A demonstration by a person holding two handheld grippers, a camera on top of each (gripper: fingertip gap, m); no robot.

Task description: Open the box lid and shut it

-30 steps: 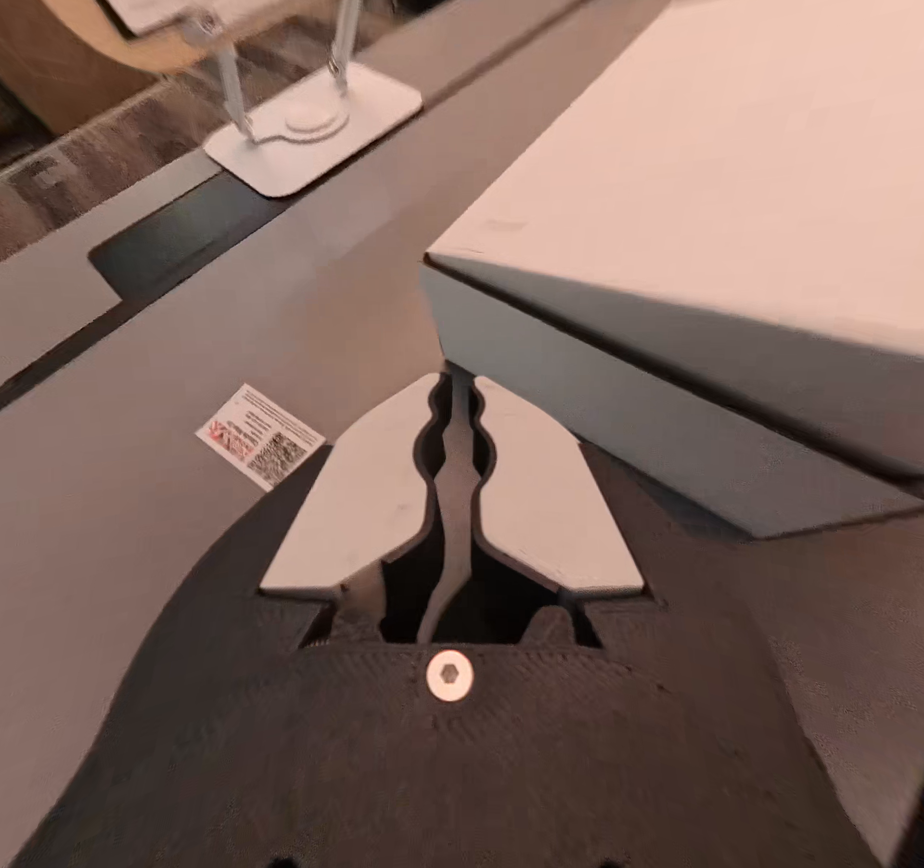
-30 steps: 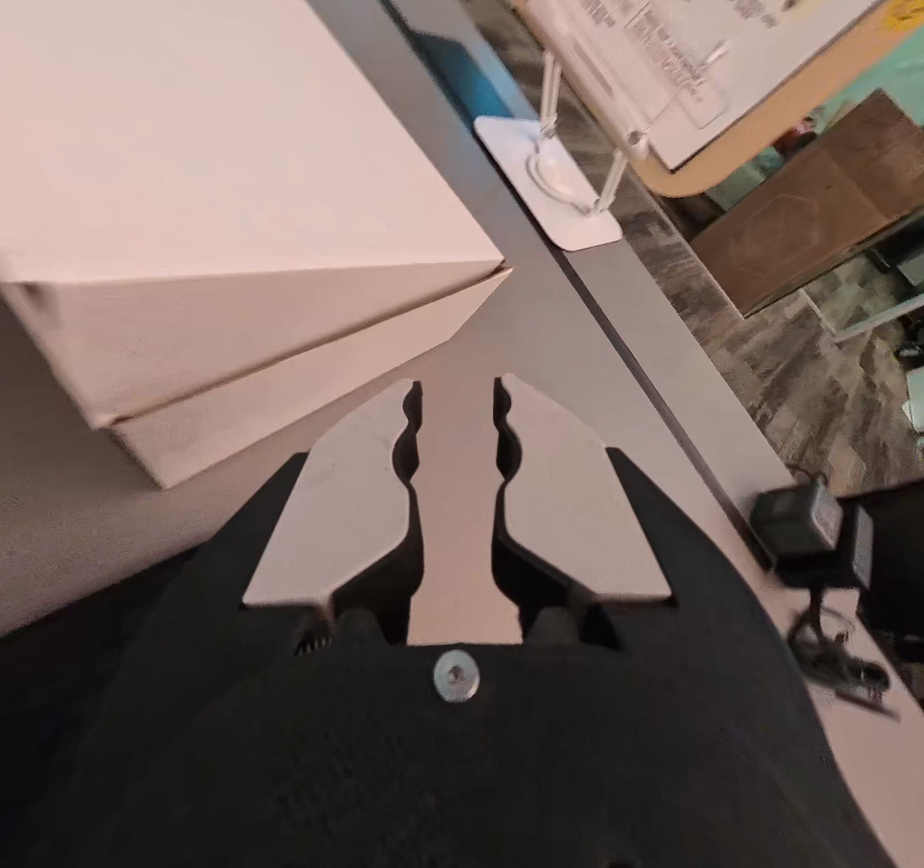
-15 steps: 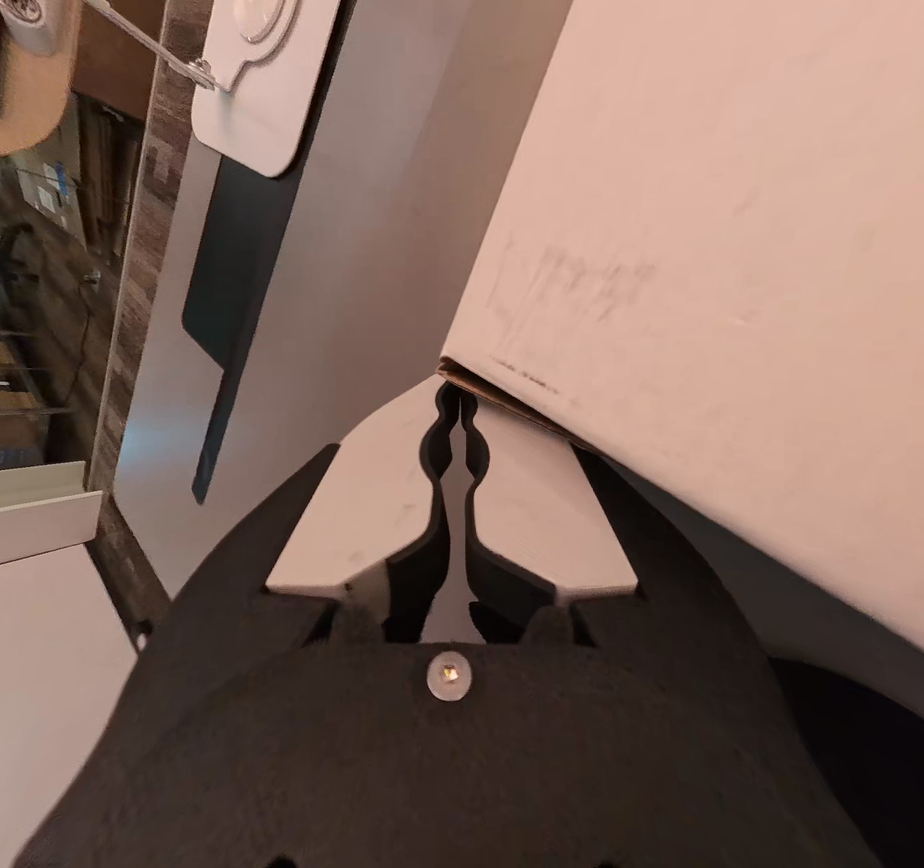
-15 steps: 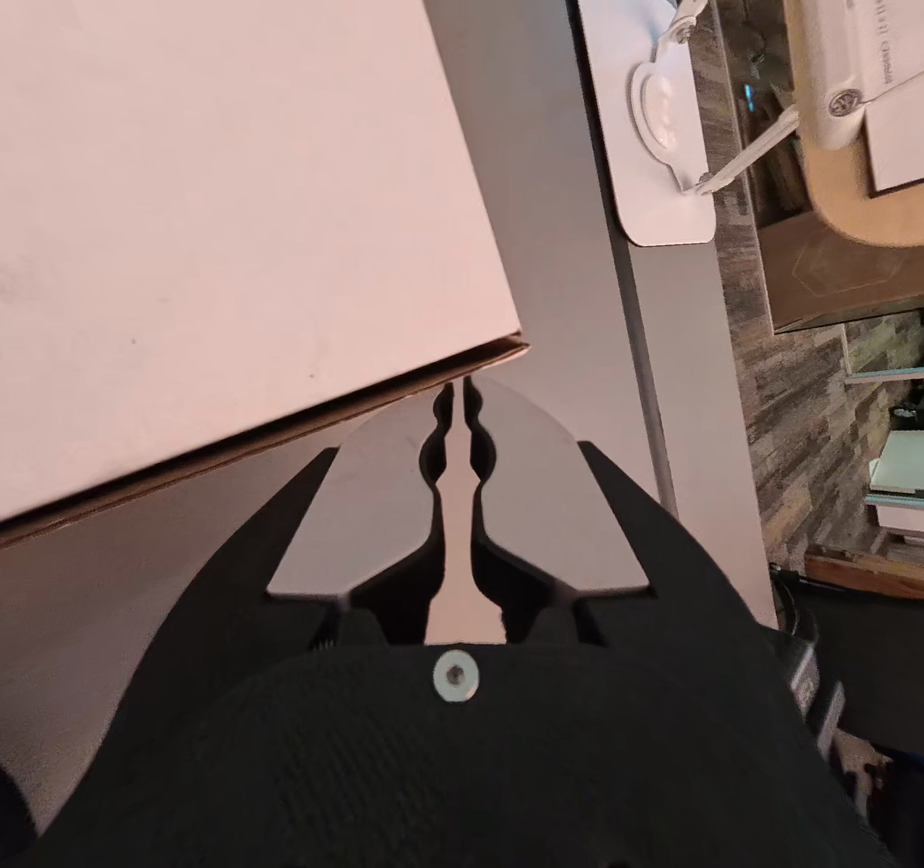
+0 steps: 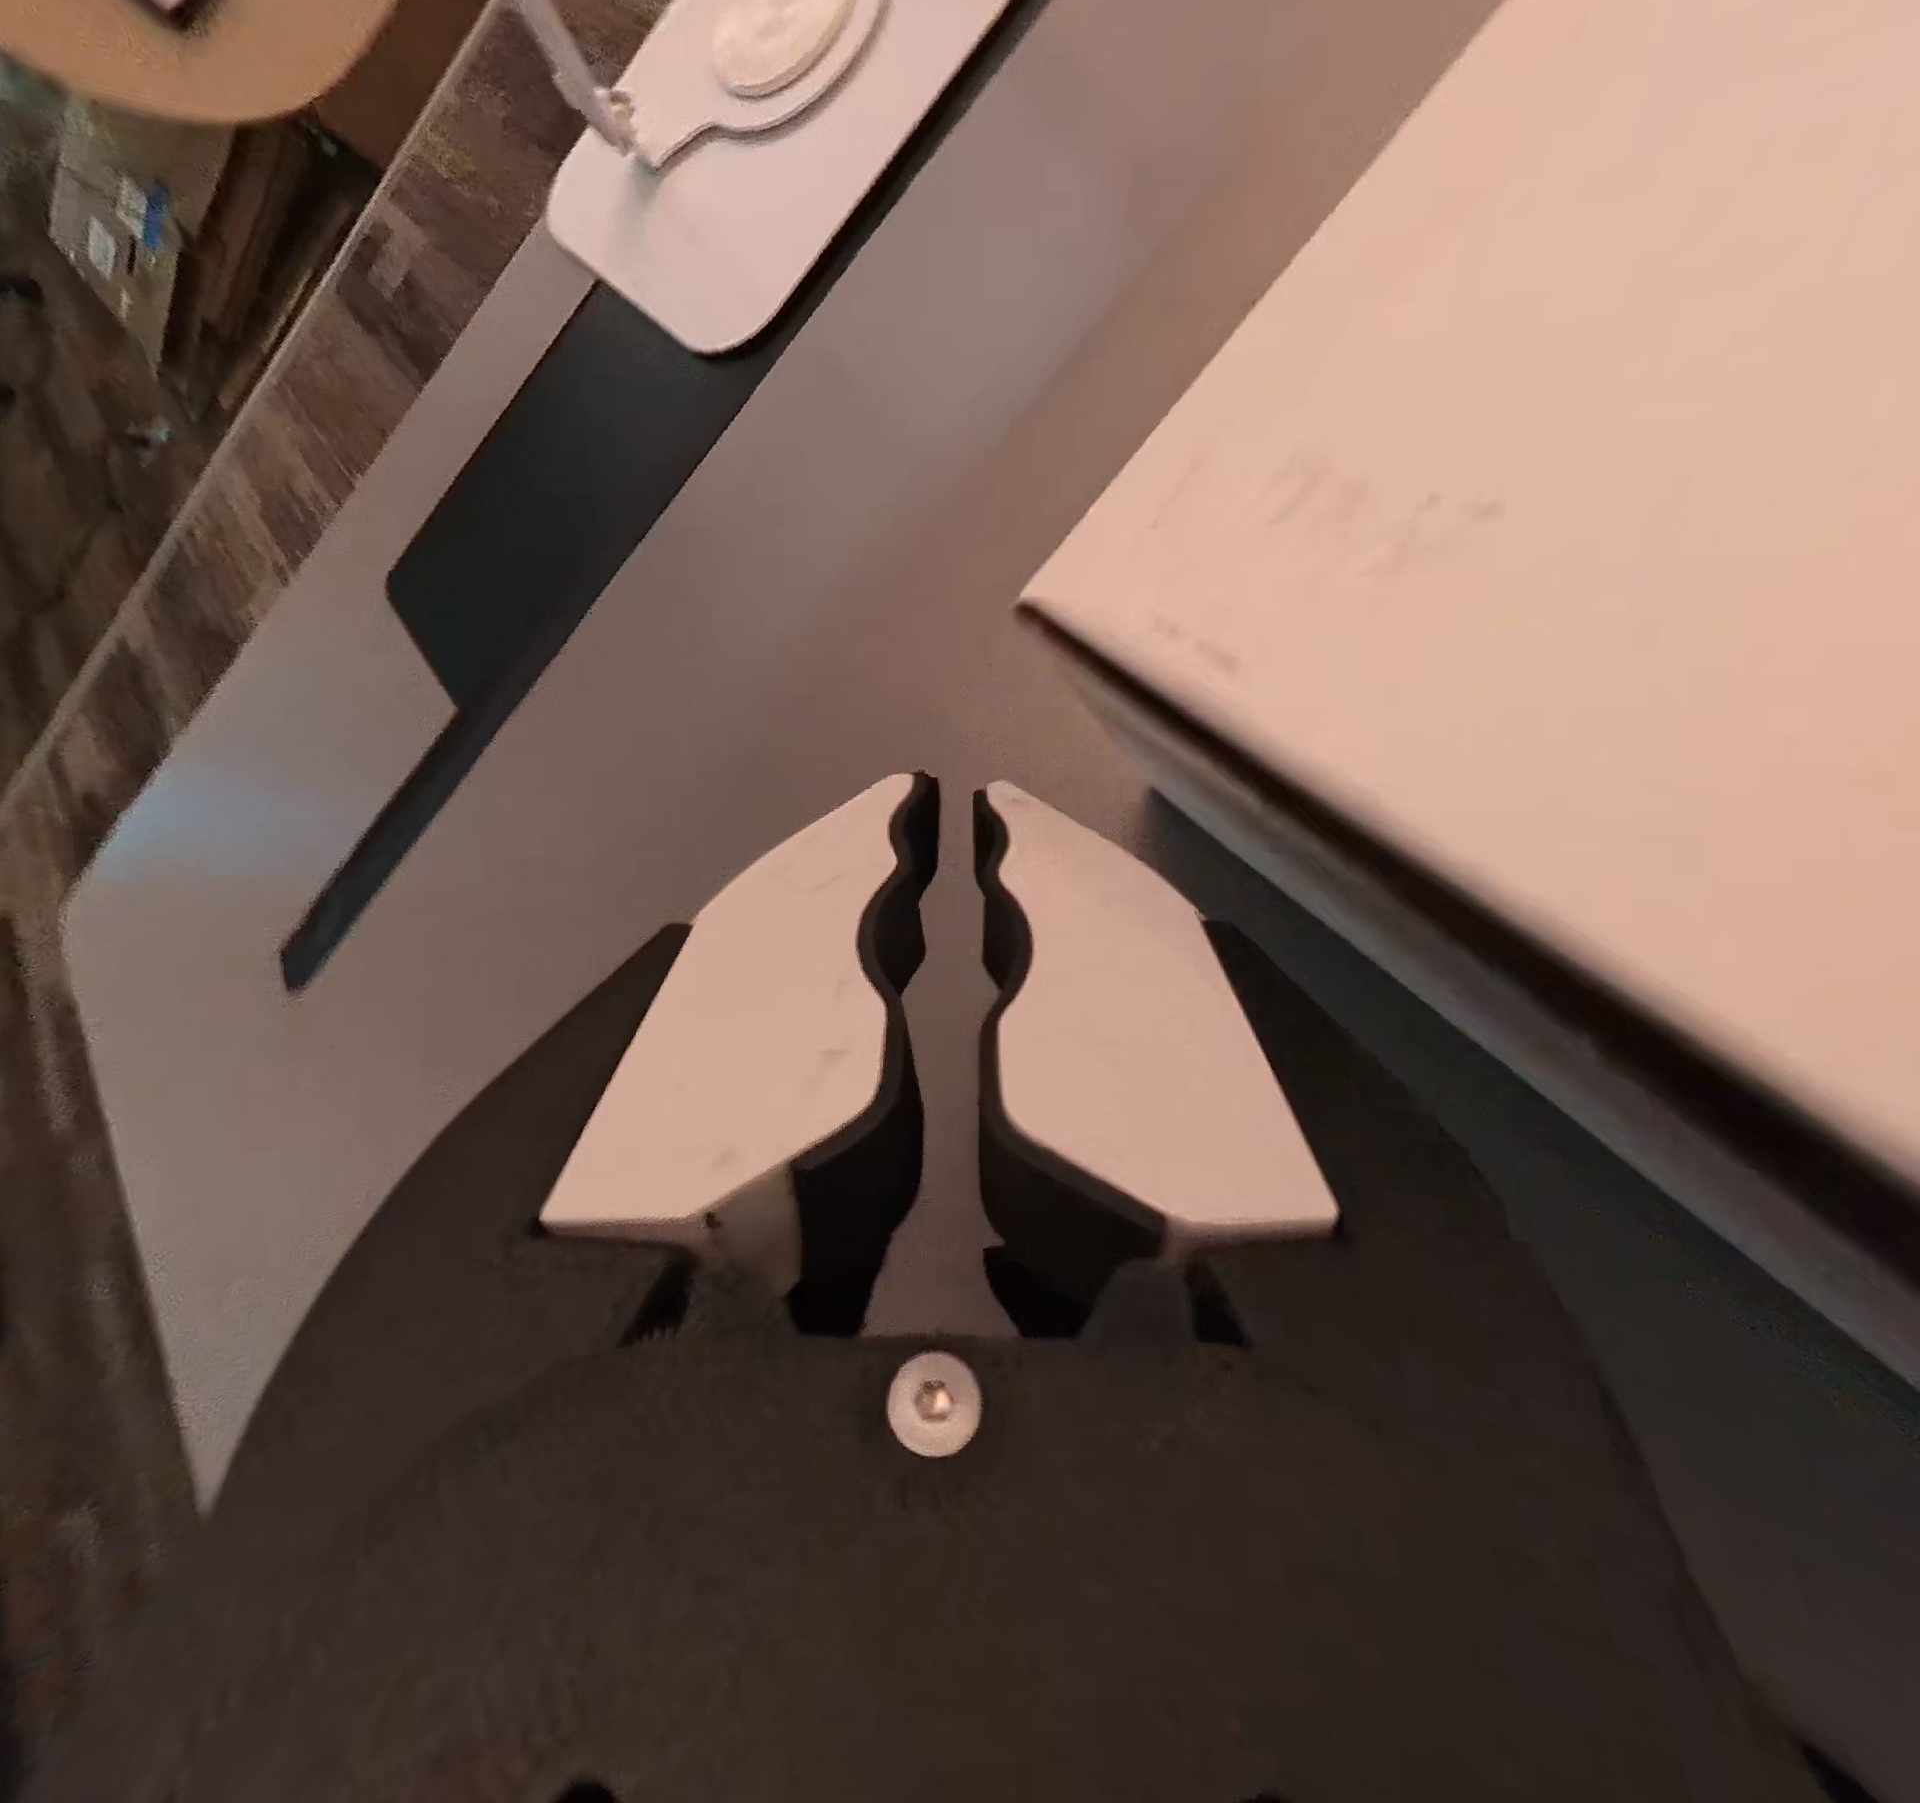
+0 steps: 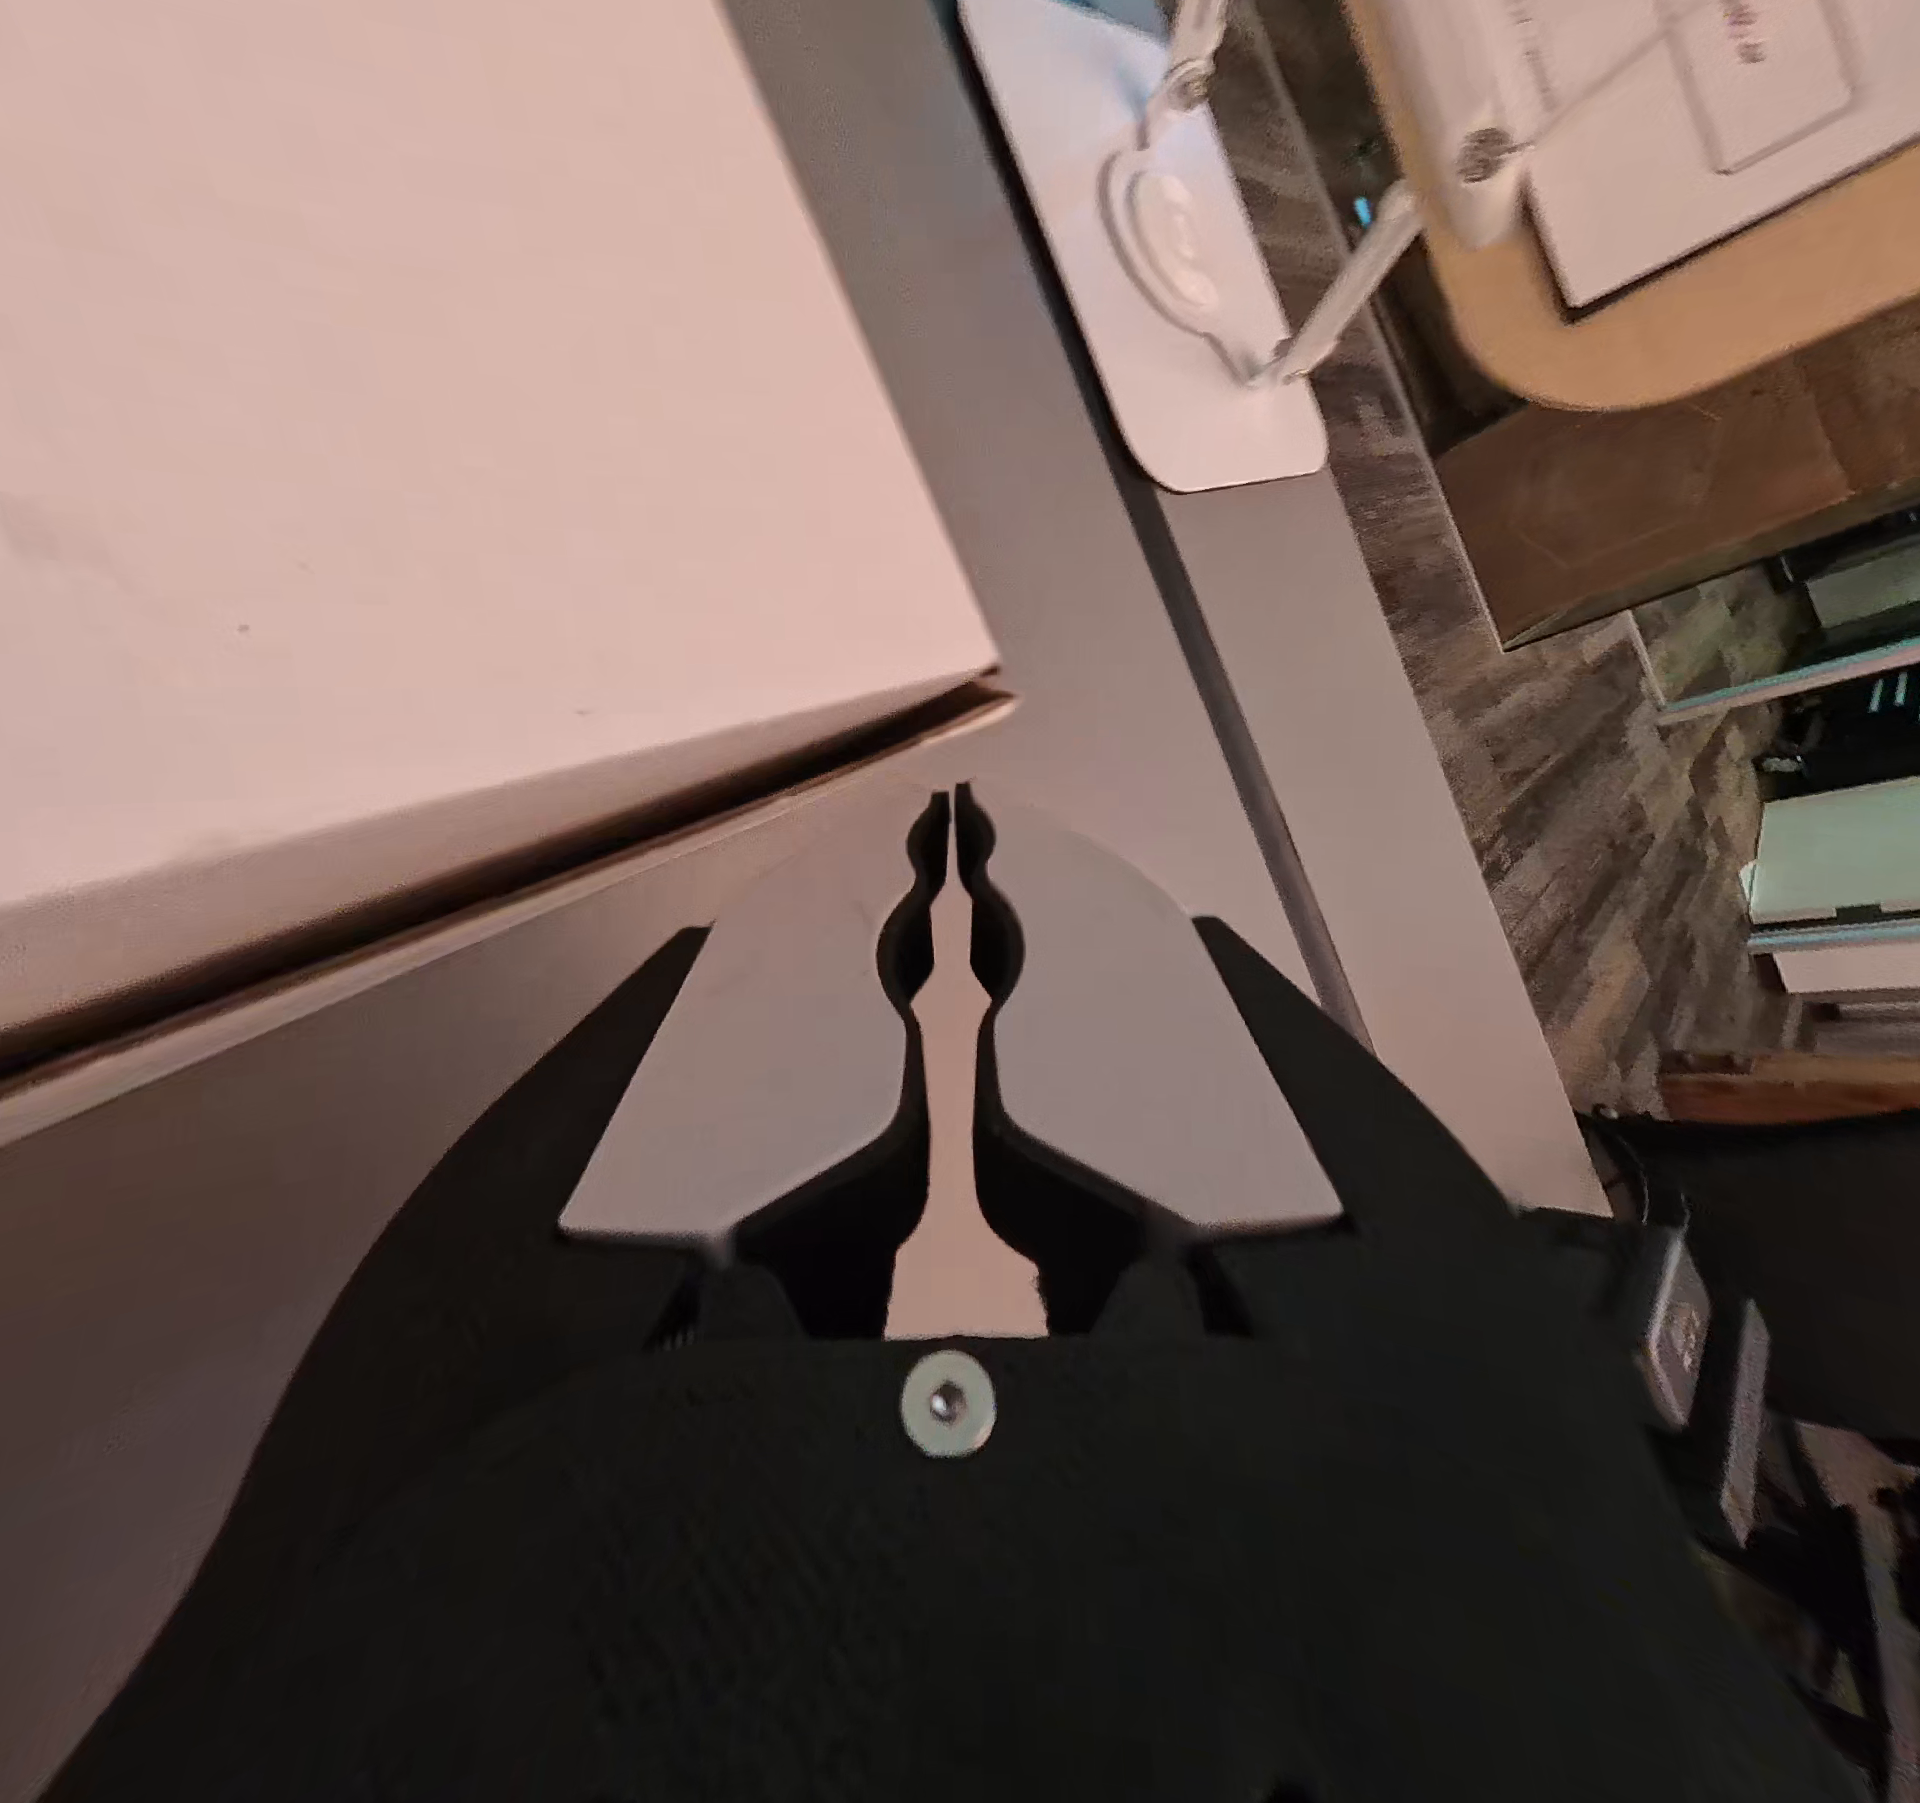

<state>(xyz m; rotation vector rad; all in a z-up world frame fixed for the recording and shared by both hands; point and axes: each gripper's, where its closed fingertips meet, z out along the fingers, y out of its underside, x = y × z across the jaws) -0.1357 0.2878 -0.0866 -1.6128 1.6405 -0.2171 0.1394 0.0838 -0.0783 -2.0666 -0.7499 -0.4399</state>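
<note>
The white box lid (image 5: 1507, 382) lies down on the box, with a dark seam under its edge. It also shows in the right wrist view (image 6: 416, 351). My left gripper (image 5: 956, 789) is just off the lid's near left corner, not touching it, with only a narrow slit between the fingers and nothing in them. My right gripper (image 6: 953, 799) is shut and empty just below the lid's near right corner, apart from it. The inside of the box is hidden.
The grey table (image 5: 831, 558) has a dark slot (image 5: 540, 548) left of the box. A white stand base (image 5: 727, 164) sits at the far edge and also shows in the right wrist view (image 6: 1143, 267). A black adapter with cable (image 6: 1683, 1338) lies at the right edge.
Half a second ago both grippers were pinched at the lid's near corners. Now both have drawn back off the corners, the left fingers have parted slightly, and the lid sits lower.
</note>
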